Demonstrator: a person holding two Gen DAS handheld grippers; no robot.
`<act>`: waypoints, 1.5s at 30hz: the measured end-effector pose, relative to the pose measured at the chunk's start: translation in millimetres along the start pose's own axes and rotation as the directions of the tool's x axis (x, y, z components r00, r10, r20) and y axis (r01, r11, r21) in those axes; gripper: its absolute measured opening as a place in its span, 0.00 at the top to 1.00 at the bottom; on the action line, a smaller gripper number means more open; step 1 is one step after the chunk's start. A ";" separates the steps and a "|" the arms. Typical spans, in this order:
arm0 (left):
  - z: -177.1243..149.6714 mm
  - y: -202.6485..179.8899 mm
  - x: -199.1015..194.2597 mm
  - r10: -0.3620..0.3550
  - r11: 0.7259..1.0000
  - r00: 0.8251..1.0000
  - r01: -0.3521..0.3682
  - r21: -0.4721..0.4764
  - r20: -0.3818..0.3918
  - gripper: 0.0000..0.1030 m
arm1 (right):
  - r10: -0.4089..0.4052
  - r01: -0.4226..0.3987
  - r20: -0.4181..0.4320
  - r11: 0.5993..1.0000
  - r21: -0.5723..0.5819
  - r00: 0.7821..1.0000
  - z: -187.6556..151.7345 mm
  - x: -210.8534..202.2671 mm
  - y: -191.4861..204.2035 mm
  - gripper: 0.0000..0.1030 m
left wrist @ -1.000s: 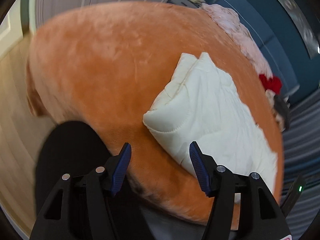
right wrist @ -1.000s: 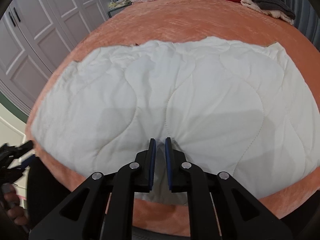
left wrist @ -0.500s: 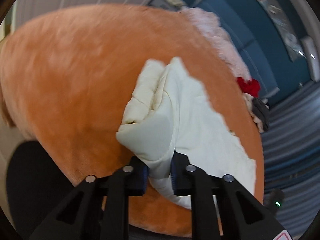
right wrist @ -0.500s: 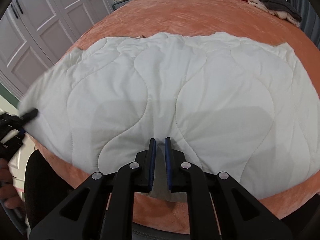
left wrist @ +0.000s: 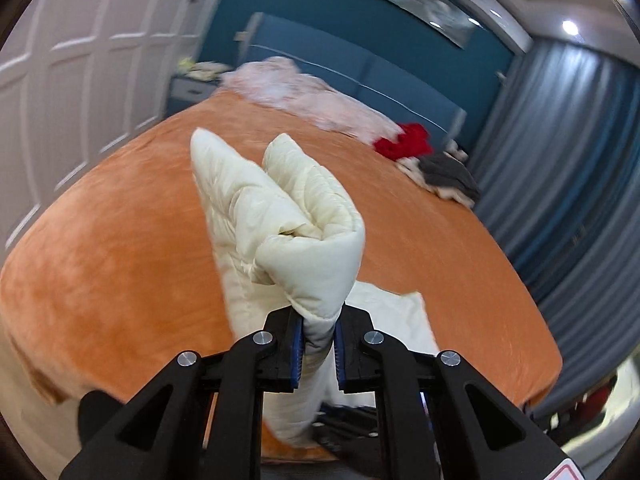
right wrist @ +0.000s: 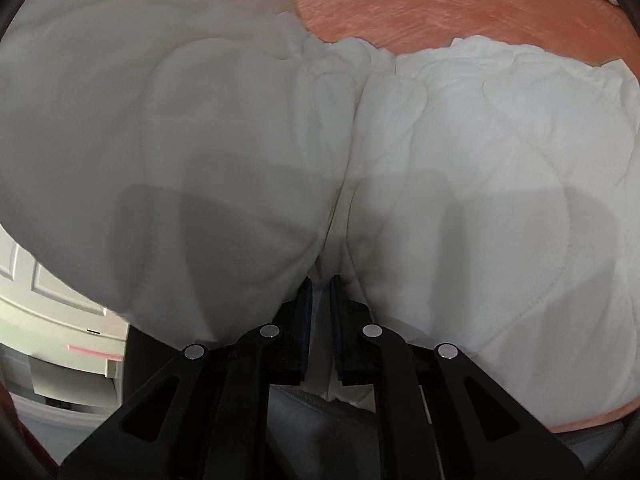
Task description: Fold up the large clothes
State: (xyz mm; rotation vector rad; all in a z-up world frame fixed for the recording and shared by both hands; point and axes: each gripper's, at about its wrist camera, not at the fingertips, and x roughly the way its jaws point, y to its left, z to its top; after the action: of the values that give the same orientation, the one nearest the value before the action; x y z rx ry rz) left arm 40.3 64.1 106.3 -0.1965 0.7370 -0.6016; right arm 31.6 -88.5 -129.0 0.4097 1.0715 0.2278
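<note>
**Both tongs pinch the quilt over the bed**

The left gripper (left wrist: 318, 334) clamps a bunched corner of the cream quilted garment (left wrist: 296, 216); the right gripper (right wrist: 320, 300) pinches its near edge. It drapes over the orange bed cover (left wrist: 120, 248), before white wardrobe doors (left wrist: 80, 60), a blue headboard (left wrist: 340, 60) and grey-blue curtains (left wrist: 568, 168).

1. The quilt (left wrist: 304, 216) is cream cloth, padded and stitched in wavy lines, matt and soft.
2. The bed cover (left wrist: 120, 240) is orange plush cloth with a short, velvety nap.
3. The left tool (left wrist: 318, 336) is matt black plastic with blue ribbed pads and shiny metal rivets; the right tool (right wrist: 320, 300) looks the same.
4. The far curtain (left wrist: 568, 152) is grey-blue cloth in folds.
5. The wardrobe doors (left wrist: 80, 40) on the left are smooth white panels.
</note>
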 end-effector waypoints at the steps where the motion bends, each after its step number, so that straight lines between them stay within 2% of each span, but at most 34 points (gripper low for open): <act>1: -0.2 -12.9 7.5 -0.021 0.999 1.000 0.021 0.024 -0.012 0.91 | 0.008 -0.008 0.018 1.000 0.013 1.000 -1.2 -12.0 -5.1 0.91; 3: -3.5 -36.4 20.4 -0.041 0.997 0.999 0.043 0.068 -0.026 0.91 | -0.017 0.015 0.072 1.000 0.023 0.997 -5.3 -43.5 -18.7 0.91; 6: -8.9 -62.7 46.8 -0.072 0.991 0.995 0.079 0.107 -0.069 0.91 | -0.121 0.114 0.138 0.992 0.052 0.983 -16.4 -89.7 -48.5 0.91; 10: -31.4 -94.0 89.1 -0.093 0.983 0.982 0.116 0.139 -0.162 0.91 | -0.247 0.225 0.178 0.965 0.136 0.952 -35.6 -140.6 -91.8 0.91; 12: -47.3 -107.4 109.5 -0.087 0.980 0.974 0.121 0.157 -0.210 0.91 | -0.278 0.248 0.191 0.954 0.165 0.941 -43.7 -155.9 -105.1 0.91; 16: -78.6 -119.2 136.9 -0.063 0.975 0.957 0.120 0.185 -0.284 0.91 | -0.311 0.274 0.205 0.943 0.191 0.928 -51.7 -170.9 -117.0 0.91; 17: -85.1 -118.6 139.9 -0.056 0.974 0.955 0.117 0.196 -0.293 0.91 | -0.316 0.278 0.209 0.941 0.195 0.925 -44.0 -168.8 -118.8 0.91; 23: -113.2 -115.9 164.1 -0.046 0.975 0.934 0.120 0.188 -0.355 0.87 | -0.288 0.240 0.266 0.950 0.198 0.920 -30.6 -179.0 -116.6 0.89; 24: -115.1 -114.9 163.5 -0.043 0.975 0.935 0.116 0.189 -0.351 0.83 | -0.276 0.226 0.277 0.954 0.198 0.920 -26.4 -182.9 -115.9 0.84; 26: -115.1 -114.8 155.5 -0.040 0.974 0.946 0.109 0.201 -0.320 0.82 | -0.241 0.187 0.302 0.962 0.197 0.922 -17.6 -192.4 -114.4 0.74; 27: -115.1 -115.6 151.5 -0.036 0.971 0.950 0.107 0.214 -0.311 0.79 | -0.224 0.168 0.316 0.967 0.193 0.922 -12.9 -196.2 -111.9 0.65; 28: -114.4 -116.5 144.8 -0.030 0.966 0.954 0.104 0.235 -0.299 0.73 | -0.210 0.155 0.325 0.970 0.187 0.922 -7.6 -198.3 -111.0 0.59; 29: -113.3 -115.9 137.6 -0.029 0.963 0.956 0.105 0.249 -0.291 0.70 | -0.184 0.133 0.332 0.976 0.172 0.925 1.3 -200.3 -107.3 0.56; 30: -112.5 -115.2 130.9 -0.034 0.961 0.958 0.110 0.255 -0.285 0.61 | -0.160 0.113 0.332 0.981 0.156 0.930 10.9 -200.4 -103.6 0.53; 33: -109.0 -102.3 100.3 -0.082 0.969 0.963 0.137 0.204 -0.256 0.41 | -0.113 0.076 0.310 0.989 0.129 0.944 38.4 -194.0 -96.0 0.32; 36: -107.2 -79.6 81.4 -0.079 0.985 0.966 0.114 0.131 -0.248 0.38 | -0.094 0.067 0.263 0.992 0.109 0.960 63.1 -176.1 -90.9 0.30; 39: -102.3 -49.3 77.9 -0.038 0.998 0.967 0.046 0.029 -0.253 0.38 | -0.081 0.055 0.187 0.989 0.141 0.979 77.7 -150.0 -93.8 0.30; 40: -99.9 -37.1 77.3 -0.024 1.000 0.968 0.022 -0.008 -0.249 0.38 | -0.063 0.038 0.163 0.987 0.154 0.985 79.6 -140.5 -97.1 0.34; 41: -97.4 -26.4 76.9 -0.010 0.999 0.969 0.001 -0.037 -0.246 0.38 | -0.052 0.028 0.146 0.987 0.159 0.988 79.1 -133.9 -98.0 0.44; 42: -94.8 -17.4 77.6 0.003 0.998 0.969 -0.018 -0.061 -0.247 0.39 | -0.035 0.015 0.123 0.987 0.160 0.992 77.5 -128.0 -97.6 0.67; 45: -85.1 5.5 77.9 0.021 0.990 0.970 -0.054 -0.131 -0.244 0.39 | -0.073 0.053 0.174 0.992 0.118 0.982 63.3 -144.9 -86.3 0.81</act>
State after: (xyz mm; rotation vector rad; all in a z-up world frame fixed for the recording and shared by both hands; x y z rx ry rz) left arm 30.1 26.7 -2.6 -0.2376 1.0177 -0.5443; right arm 18.8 -234.2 -23.9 0.4880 0.9225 0.0720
